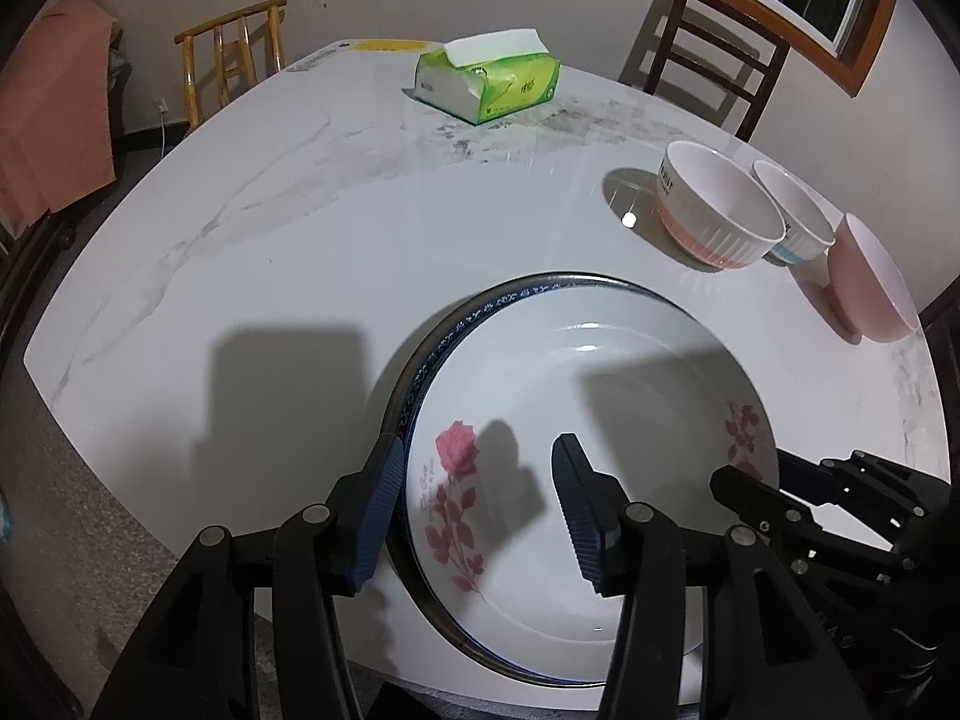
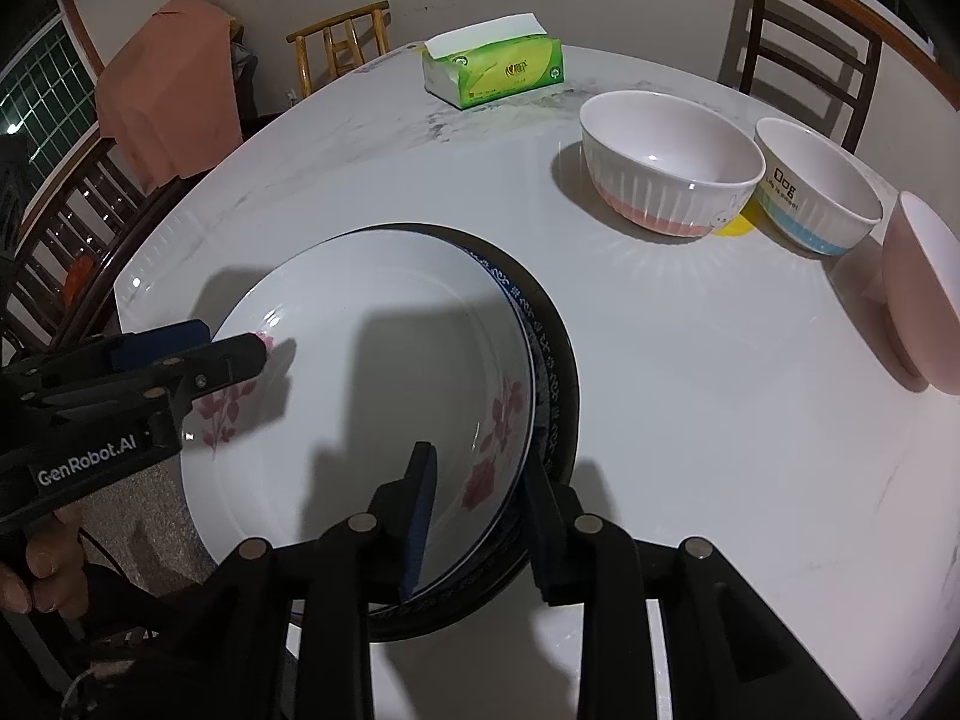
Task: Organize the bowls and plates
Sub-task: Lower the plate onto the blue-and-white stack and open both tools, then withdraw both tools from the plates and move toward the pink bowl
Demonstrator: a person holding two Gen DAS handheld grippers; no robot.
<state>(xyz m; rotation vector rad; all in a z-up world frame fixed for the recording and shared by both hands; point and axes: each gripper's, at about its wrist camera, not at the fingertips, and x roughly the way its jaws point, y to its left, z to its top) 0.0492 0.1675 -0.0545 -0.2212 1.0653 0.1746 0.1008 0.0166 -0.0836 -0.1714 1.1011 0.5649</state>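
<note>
Plates: rose-patterned plate lay on blue-rimmed plate, stack at table near edge. Left gripper half open, astride stack's left rim, no visible grip. Right gripper narrower, astride right rim; pad contact unclear. Bowls beyond stack, right gripper nearer.
</note>
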